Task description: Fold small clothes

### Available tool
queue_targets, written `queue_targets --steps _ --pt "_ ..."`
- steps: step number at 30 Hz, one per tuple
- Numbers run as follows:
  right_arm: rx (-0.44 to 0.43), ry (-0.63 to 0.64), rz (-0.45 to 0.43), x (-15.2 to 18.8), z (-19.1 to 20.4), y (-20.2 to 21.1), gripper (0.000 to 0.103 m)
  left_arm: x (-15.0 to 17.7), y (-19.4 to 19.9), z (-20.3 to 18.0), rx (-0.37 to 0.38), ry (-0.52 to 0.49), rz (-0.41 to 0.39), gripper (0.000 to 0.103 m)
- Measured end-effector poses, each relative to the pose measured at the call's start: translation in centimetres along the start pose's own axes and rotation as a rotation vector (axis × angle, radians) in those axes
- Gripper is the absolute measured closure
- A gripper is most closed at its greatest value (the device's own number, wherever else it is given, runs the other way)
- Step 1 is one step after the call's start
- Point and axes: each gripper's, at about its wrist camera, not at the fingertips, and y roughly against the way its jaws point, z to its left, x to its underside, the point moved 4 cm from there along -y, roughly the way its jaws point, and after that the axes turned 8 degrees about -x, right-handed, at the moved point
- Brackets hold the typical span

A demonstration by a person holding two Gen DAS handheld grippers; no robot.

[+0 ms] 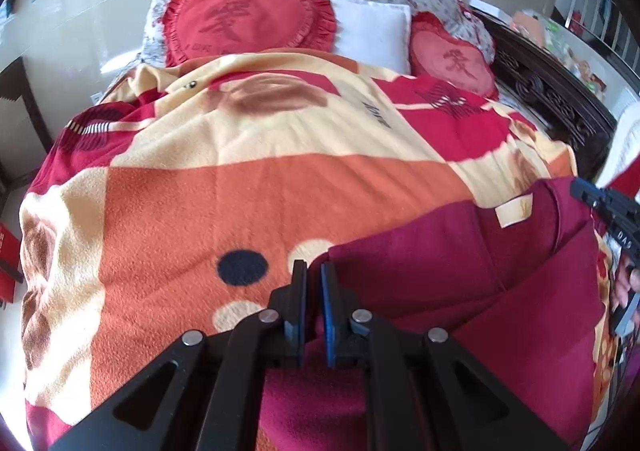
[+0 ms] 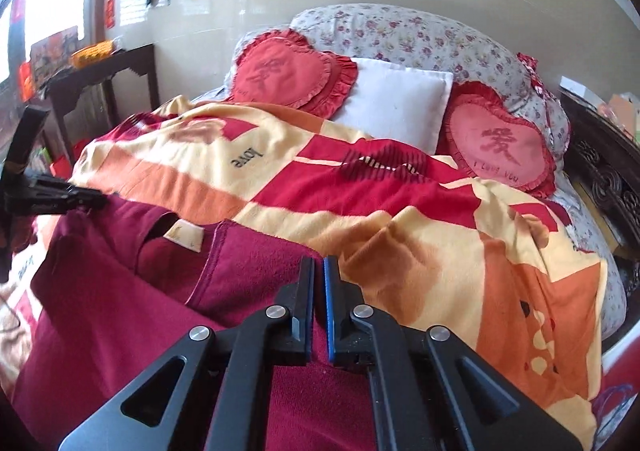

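Both grippers pinching edges of the maroon garment (image 1: 460,291) on the blanket (image 1: 280,171): left gripper (image 1: 313,275) and right gripper (image 2: 319,271) jaws pressed together on cloth. Looks like fold start; next, lift both evenly and carry forward.

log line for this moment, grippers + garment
left gripper: shut on maroon garment | right gripper: shut on maroon garment | garment: on blanket, unfolded

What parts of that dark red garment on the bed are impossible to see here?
- Left wrist view: the garment's near edge is hidden under the left hand-held gripper.
- Right wrist view: its lower part runs off the bottom edge, behind the right hand-held gripper.
- Label: print too small to read.
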Motion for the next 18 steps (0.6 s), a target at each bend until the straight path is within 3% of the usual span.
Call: queue_targets --steps 5,8,10,11,12,14,16,18 --pt "0.013 -0.076 0.135 1.5 -1.2 -5.5 0.103 0.6 -3.5 -0.5 -0.062 -0.005 0.067 0.096" --pt "-0.015 -0.104 0.118 1.3 -1.3 -3.2 0.103 0.9 -2.9 -0.5 -0.06 -0.002 0.053 0.088" --pt "-0.013 -0.096 0.109 1.4 -1.2 -0.3 0.096 0.9 -1.8 -0.3 -0.059 0.014 0.048 0.085" --pt "0.004 -0.088 0.116 1.8 -1.2 1.2 0.095 1.0 -1.0 -0.1 -0.062 0.021 0.038 0.077" --pt "0.014 -0.086 0.13 2.5 -1.2 2.5 0.094 1.2 0.0 0.0 -0.058 0.025 0.03 0.061" --pt "-0.032 -0.11 0.167 5.0 -1.0 5.1 0.093 1.9 2.0 0.0 -0.035 0.038 0.007 0.042" --pt "-0.069 -0.151 0.207 7.5 -0.8 5.9 0.09 3.0 4.1 -0.2 -0.027 0.046 -0.025 0.039" --pt "-0.033 -0.204 0.302 11.2 -1.4 4.7 0.089 4.0 5.5 -0.7 -0.016 0.034 -0.011 0.035"
